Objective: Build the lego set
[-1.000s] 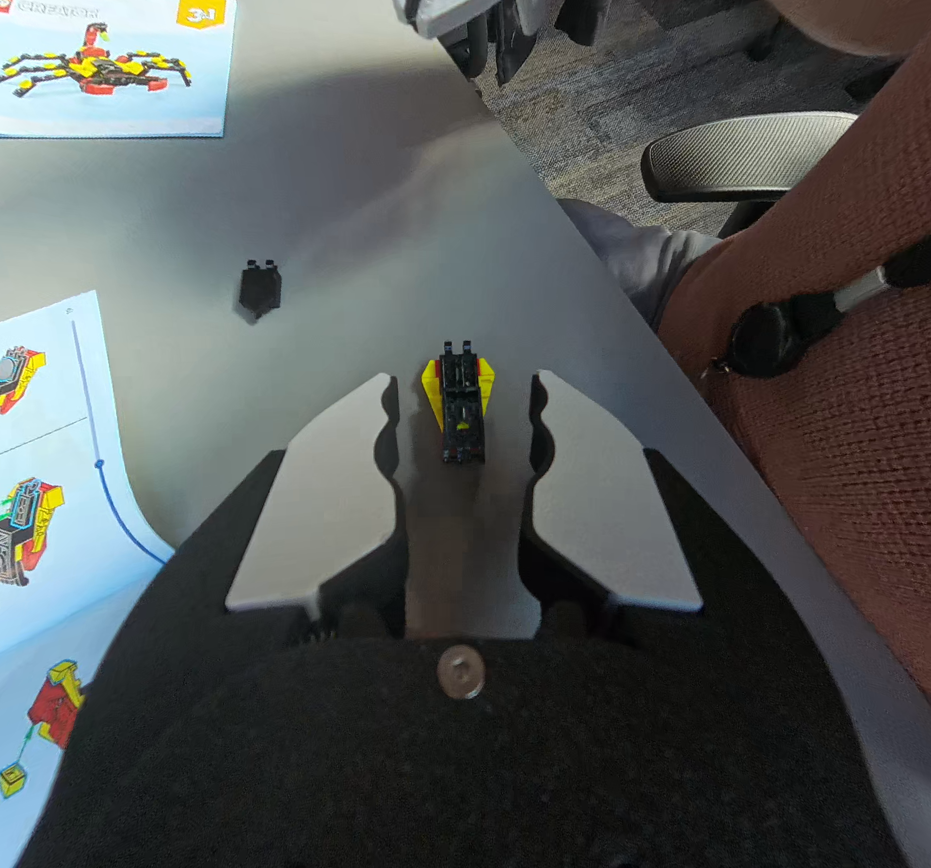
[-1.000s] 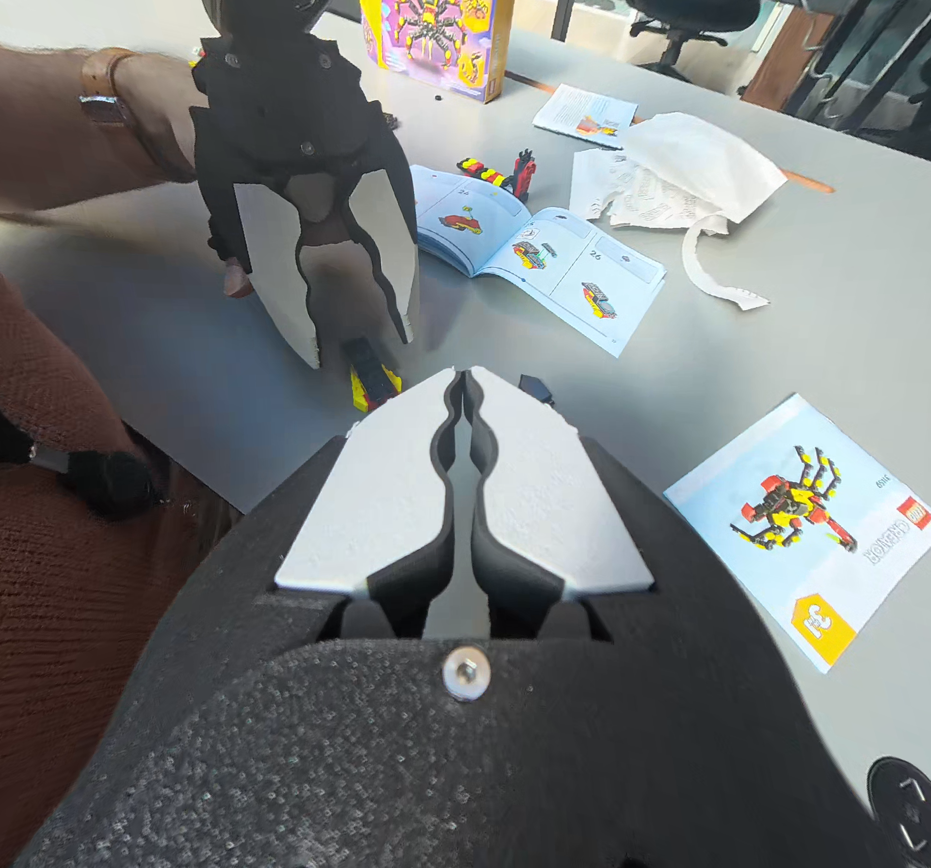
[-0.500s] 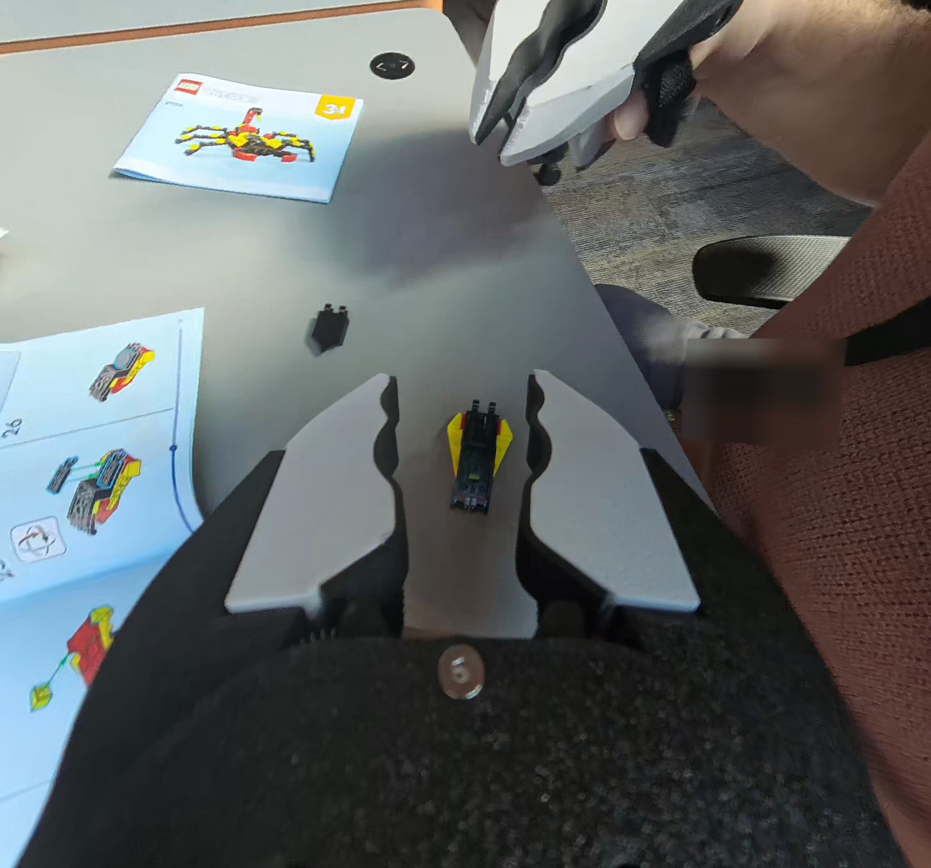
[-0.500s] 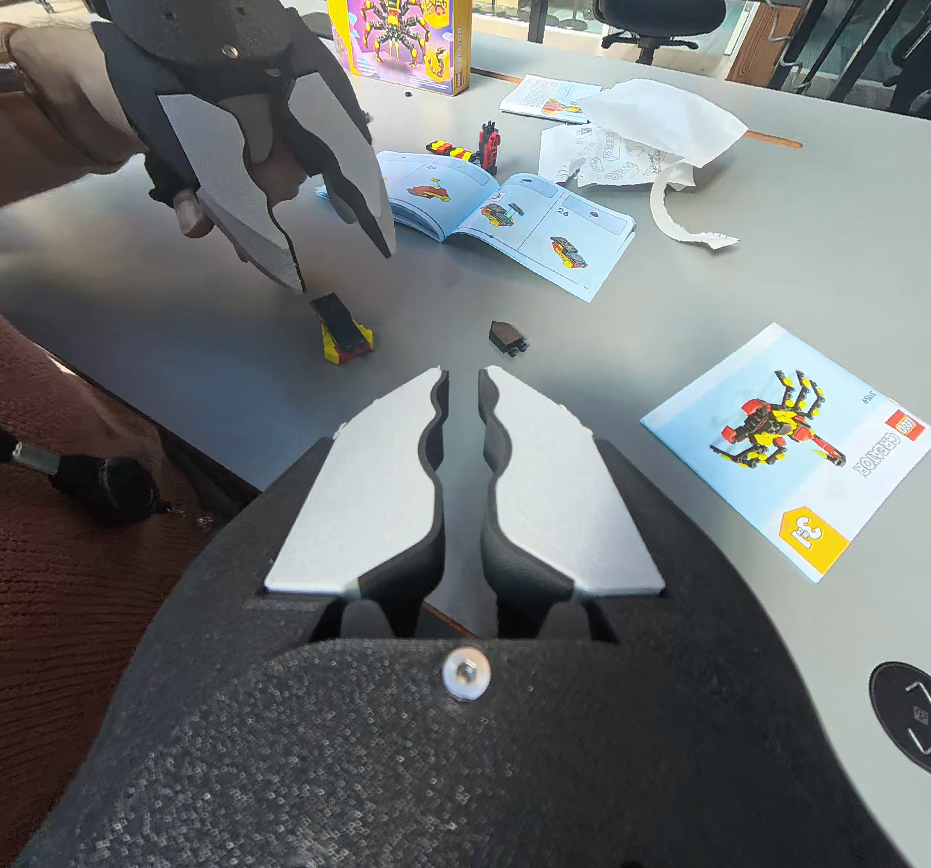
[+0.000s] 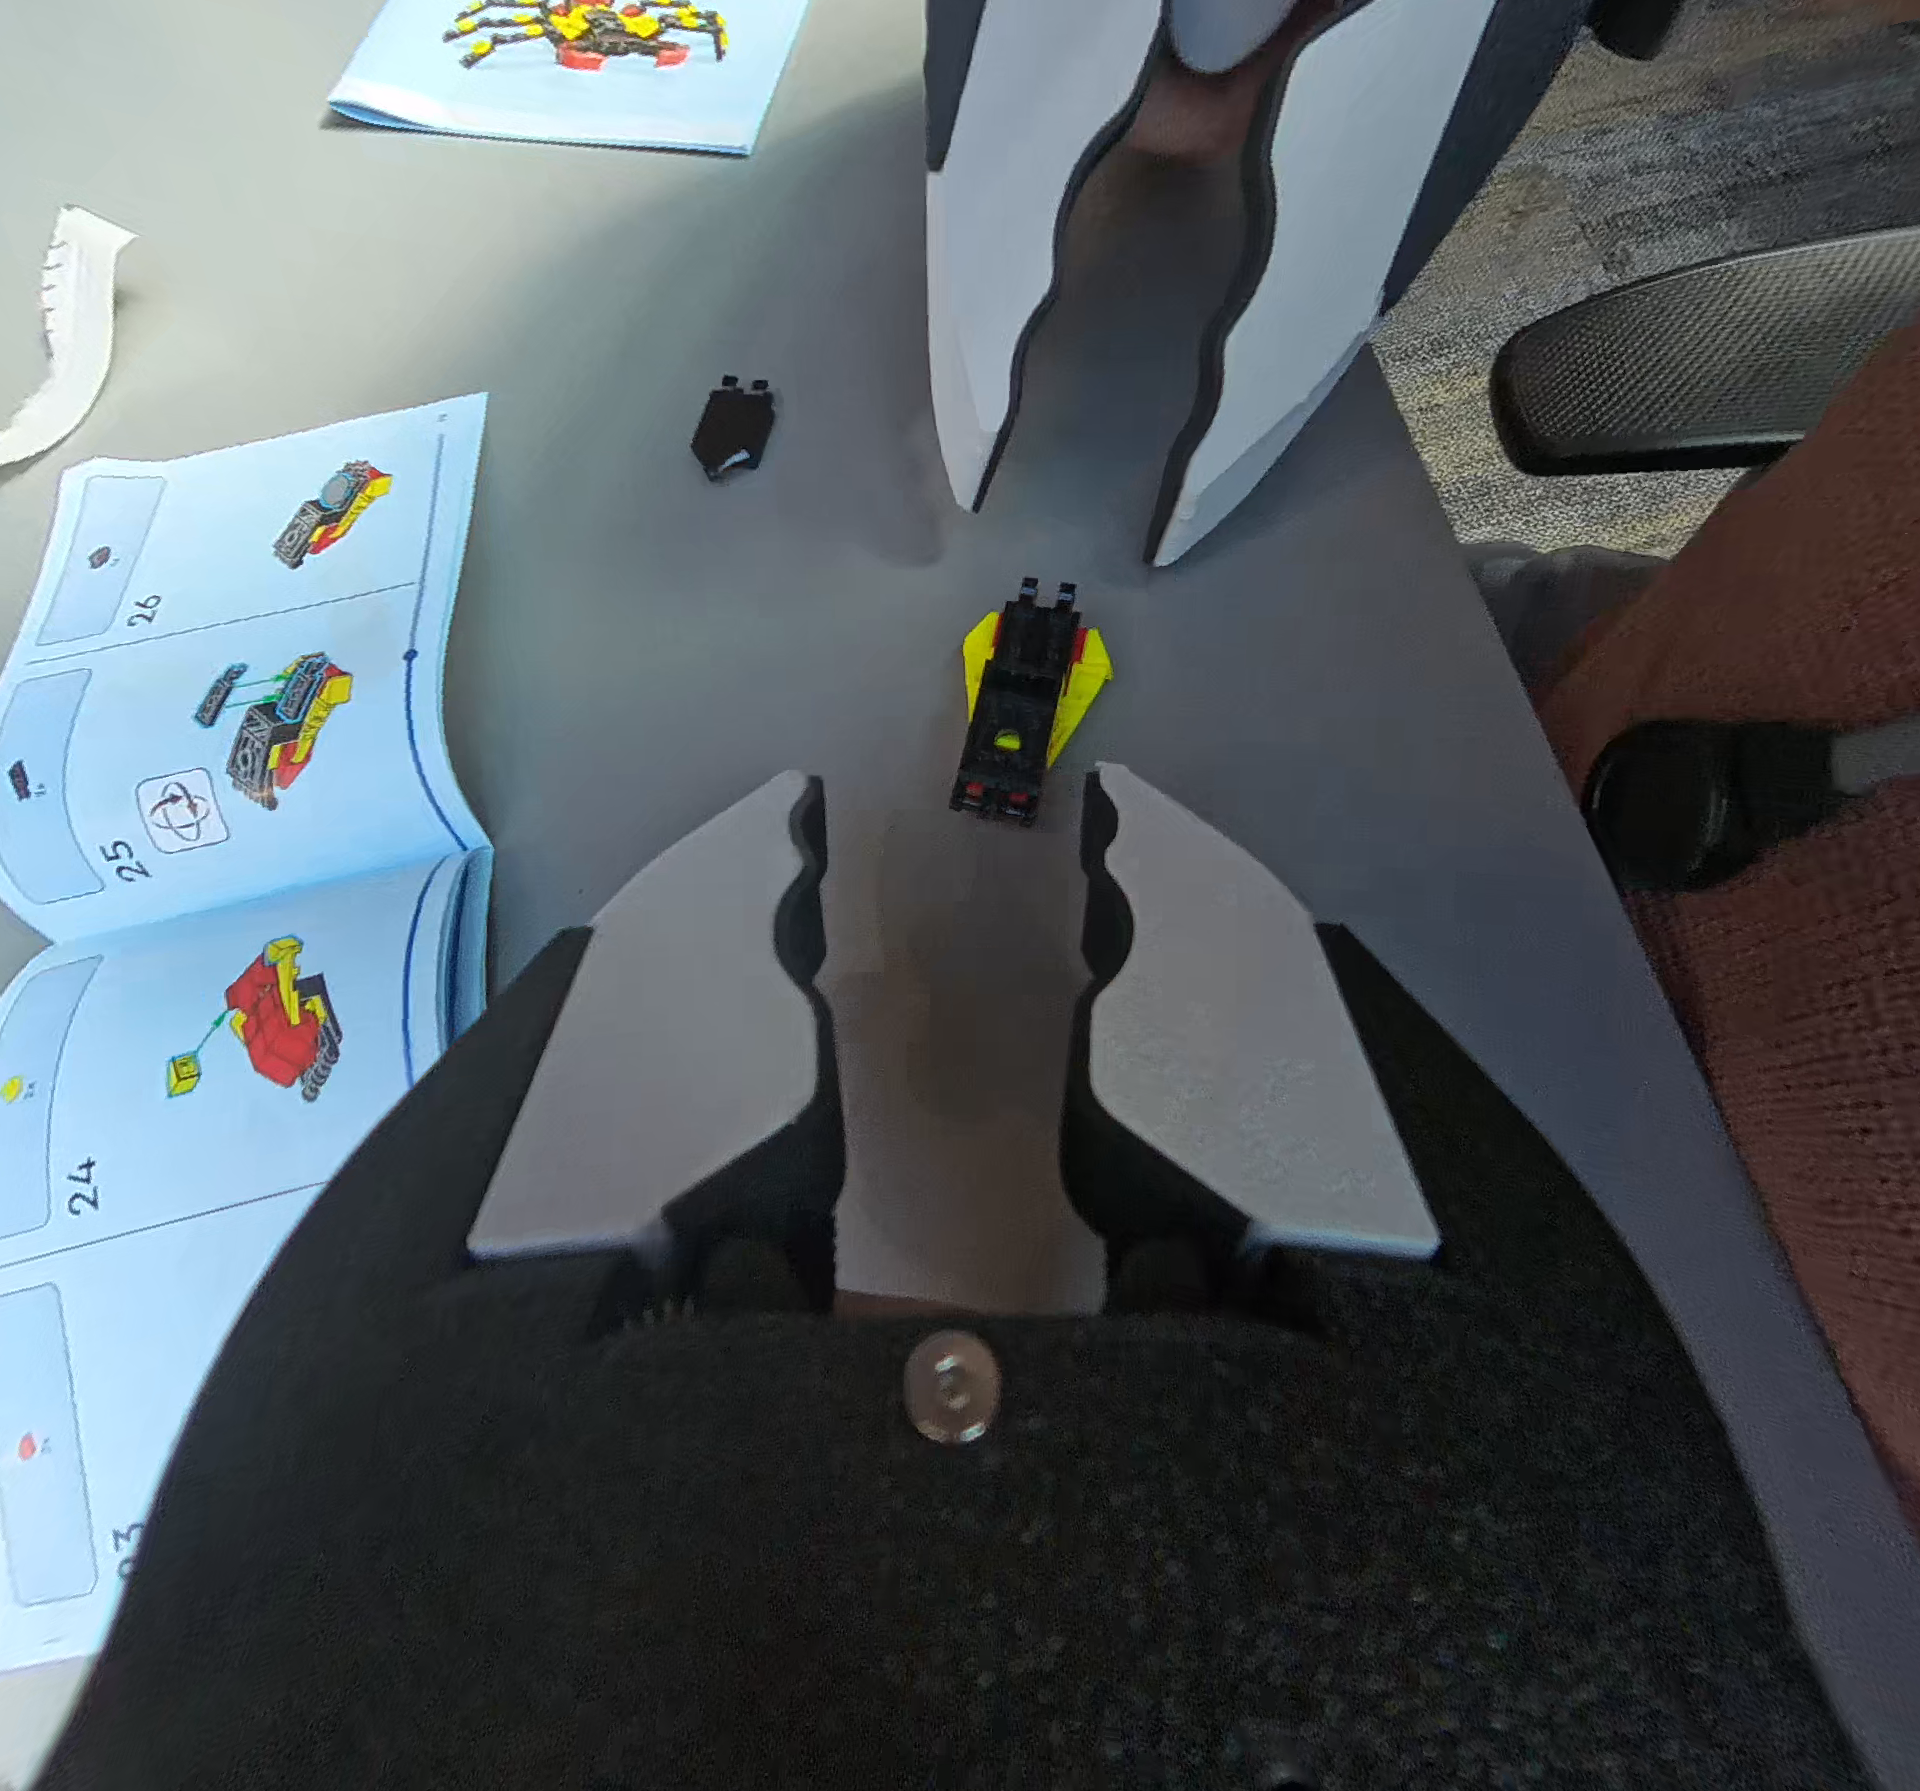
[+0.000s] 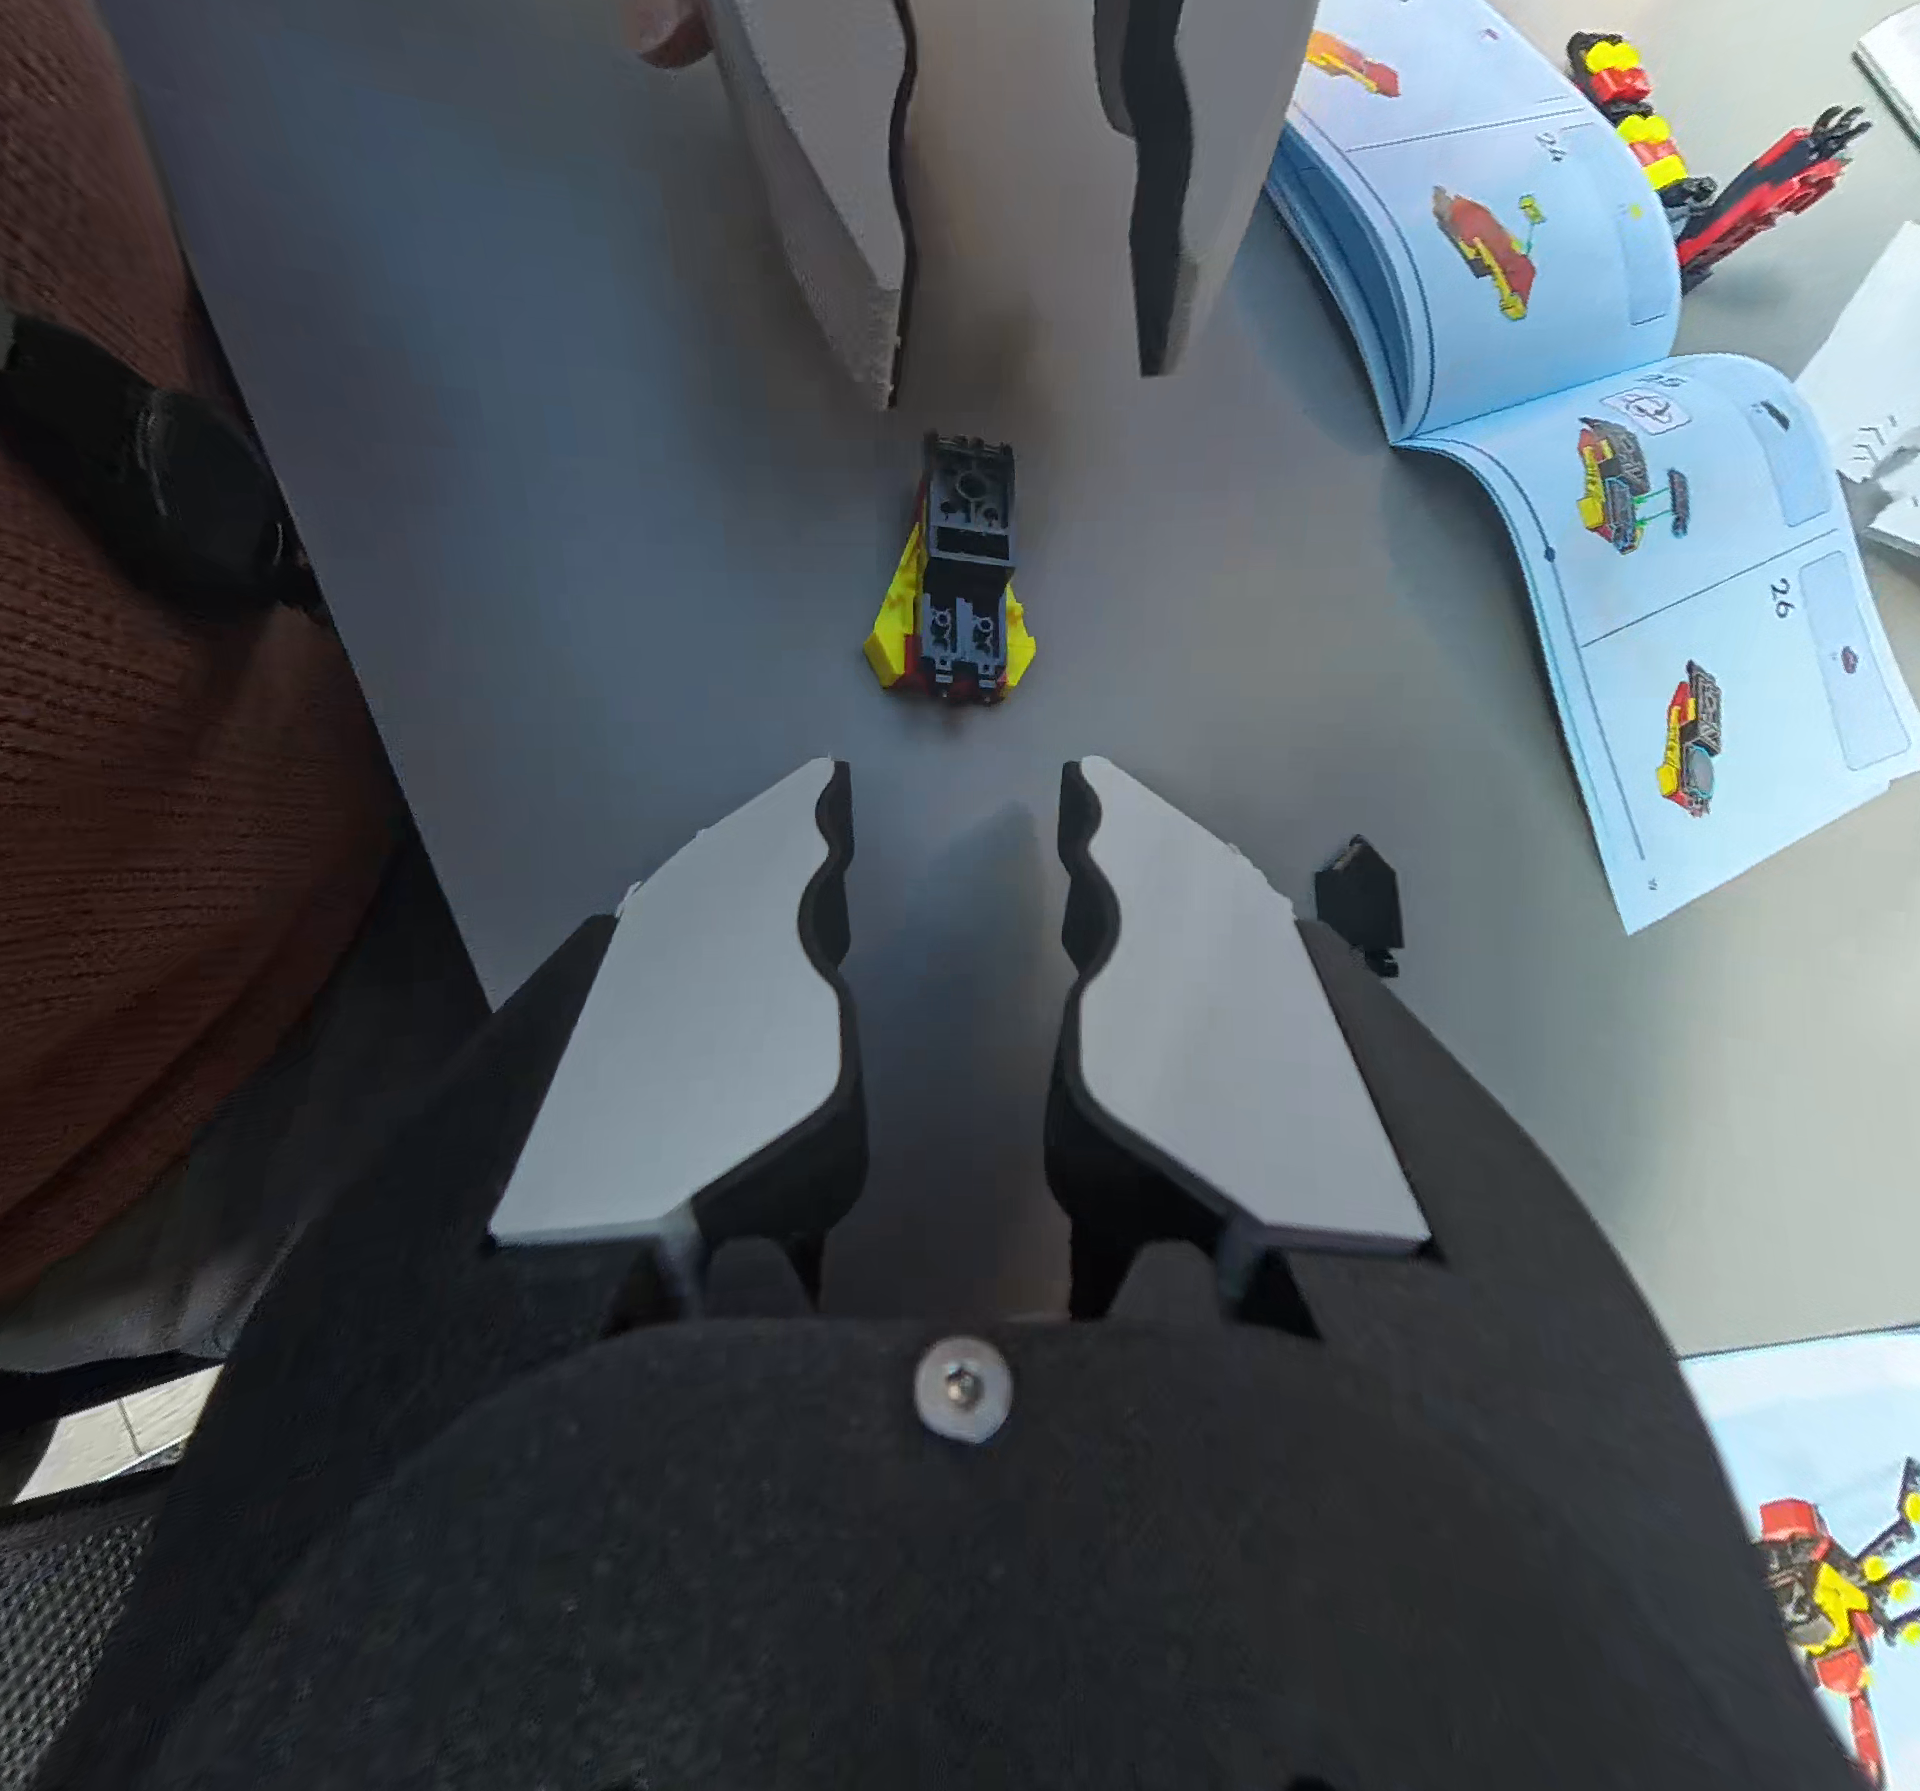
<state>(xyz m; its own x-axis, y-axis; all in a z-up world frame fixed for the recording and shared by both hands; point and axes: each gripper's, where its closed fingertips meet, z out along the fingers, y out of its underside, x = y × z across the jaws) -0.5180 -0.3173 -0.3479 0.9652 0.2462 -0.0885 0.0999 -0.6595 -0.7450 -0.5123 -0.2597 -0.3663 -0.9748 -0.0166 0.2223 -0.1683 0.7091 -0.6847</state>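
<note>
From the left wrist view, the left gripper [image 5: 951, 785] has its jaws apart and empty, a small black, yellow and red brick sub-assembly [image 5: 1023, 697] lying on the grey table [image 5: 623, 307] just ahead, a loose black brick [image 5: 734, 427] unattached nearby. From the right wrist view, the right gripper [image 6: 954, 777] also gapes empty facing the sub-assembly [image 6: 956, 578], with the open blue instruction booklet [image 6: 1621, 453] and a red-and-black built section [image 6: 1714, 172] beyond, so the build looks partway done.

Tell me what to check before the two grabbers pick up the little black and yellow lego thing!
1. Left gripper jaws apart: ok, open and empty.
2. Right gripper jaws apart: ok, open and empty.
3. Black and yellow lego piece free on the grey table: ok, it lies between both grippers and neither touches it.
4. Piece lined up with the jaws: ok, it sits just ahead of each gap.
5. Small black brick ready to hand: ok, it lies alone on the table, apart from the piece.
6. Open instruction booklet in sight: ok, open beside the work spot.
</note>
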